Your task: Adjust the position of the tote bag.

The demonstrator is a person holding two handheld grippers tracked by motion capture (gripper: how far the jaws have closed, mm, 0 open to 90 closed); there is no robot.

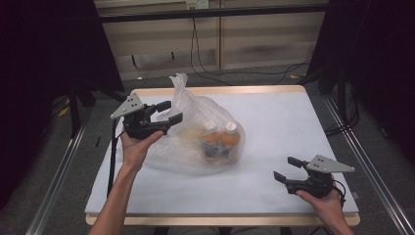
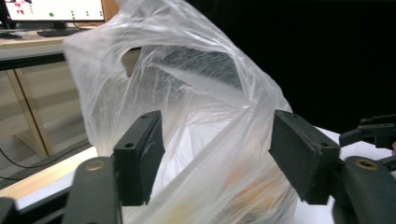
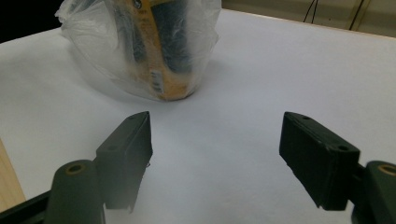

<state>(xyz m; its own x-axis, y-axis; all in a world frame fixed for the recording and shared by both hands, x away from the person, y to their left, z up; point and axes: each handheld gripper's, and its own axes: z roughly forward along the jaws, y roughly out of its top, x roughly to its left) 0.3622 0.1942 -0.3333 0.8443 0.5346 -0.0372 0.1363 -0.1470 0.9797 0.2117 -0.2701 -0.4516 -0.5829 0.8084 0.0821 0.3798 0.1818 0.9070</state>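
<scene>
A clear plastic bag (image 1: pixel 195 129) stands on the white table (image 1: pixel 274 122), left of centre, with orange-labelled bottles (image 1: pixel 222 139) inside it. Its crumpled top rises at the back. My left gripper (image 1: pixel 166 112) is open at the bag's left side, and bag film (image 2: pixel 205 140) lies between the jaws. My right gripper (image 1: pixel 288 169) is open near the front right edge, apart from the bag, with bare table between its jaws. In the right gripper view the bag (image 3: pixel 140 46) stands ahead at upper left, and a yellow and dark bottle (image 3: pixel 166 51) shows through it.
The table has a wooden rim (image 1: pixel 220 90). Metal rails (image 1: pixel 54 181) run along both sides on the floor. Cables (image 1: pixel 235 71) trail behind the table. A monitor (image 2: pixel 56 11) stands on a desk far off in the left gripper view.
</scene>
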